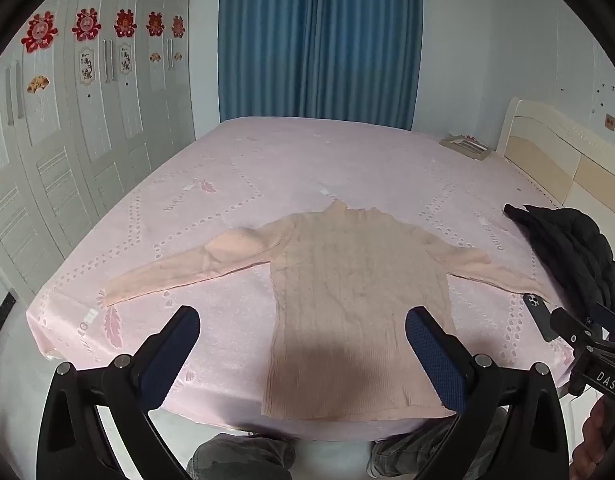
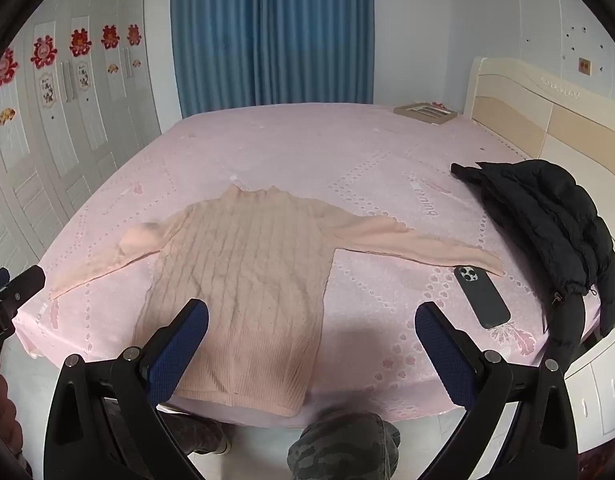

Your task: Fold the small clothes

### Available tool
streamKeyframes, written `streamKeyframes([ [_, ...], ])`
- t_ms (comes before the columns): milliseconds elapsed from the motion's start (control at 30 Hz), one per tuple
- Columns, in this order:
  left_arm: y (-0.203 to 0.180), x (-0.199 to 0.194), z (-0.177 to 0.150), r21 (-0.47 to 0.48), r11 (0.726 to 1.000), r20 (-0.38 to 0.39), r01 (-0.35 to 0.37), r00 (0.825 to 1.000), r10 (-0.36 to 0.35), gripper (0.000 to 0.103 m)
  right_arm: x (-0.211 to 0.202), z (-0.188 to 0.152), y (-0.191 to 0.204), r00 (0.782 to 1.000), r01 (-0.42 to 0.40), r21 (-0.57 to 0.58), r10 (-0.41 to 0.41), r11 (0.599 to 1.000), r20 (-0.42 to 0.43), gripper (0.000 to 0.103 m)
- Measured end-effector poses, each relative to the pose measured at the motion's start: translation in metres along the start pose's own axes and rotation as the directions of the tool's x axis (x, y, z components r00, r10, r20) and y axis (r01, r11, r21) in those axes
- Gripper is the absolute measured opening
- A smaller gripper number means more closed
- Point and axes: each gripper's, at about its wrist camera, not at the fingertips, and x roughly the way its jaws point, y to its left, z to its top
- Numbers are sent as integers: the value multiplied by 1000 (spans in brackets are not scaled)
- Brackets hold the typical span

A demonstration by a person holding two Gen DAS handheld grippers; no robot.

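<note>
A small peach cable-knit sweater point(image 1: 347, 292) point(image 2: 247, 272) lies flat on the pink bed, collar away from me, hem at the near edge, both sleeves spread out sideways. My left gripper point(image 1: 303, 328) hovers open above the lower left of the sweater, nothing between its blue pads. My right gripper point(image 2: 311, 320) hovers open over the sweater's lower right side, also holding nothing. Each gripper shows at the edge of the other's view, the right gripper point(image 1: 587, 336) at the far right and the left gripper point(image 2: 15, 288) at the far left.
A dark phone point(image 2: 481, 296) lies by the right sleeve's cuff. A black puffer jacket point(image 2: 547, 216) is heaped at the bed's right side near the headboard point(image 2: 527, 108). A flat box point(image 2: 425, 112) sits at the far corner. Wardrobe doors point(image 1: 67, 140) line the left; the person's knees point(image 2: 343, 448) are below.
</note>
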Motion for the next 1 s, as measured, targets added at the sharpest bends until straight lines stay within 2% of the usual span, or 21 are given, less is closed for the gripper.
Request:
streamKeyframes([
  [667,10,0,3,-45,999,-14,3,1000,-3,103,-10,2,-8,1000,4,6,-4,1000,20,101],
  [1000,11,1,2,-35,999,-14,3,1000,-4,103,-12,4,-6,1000,1,4,-2,1000,28,101],
])
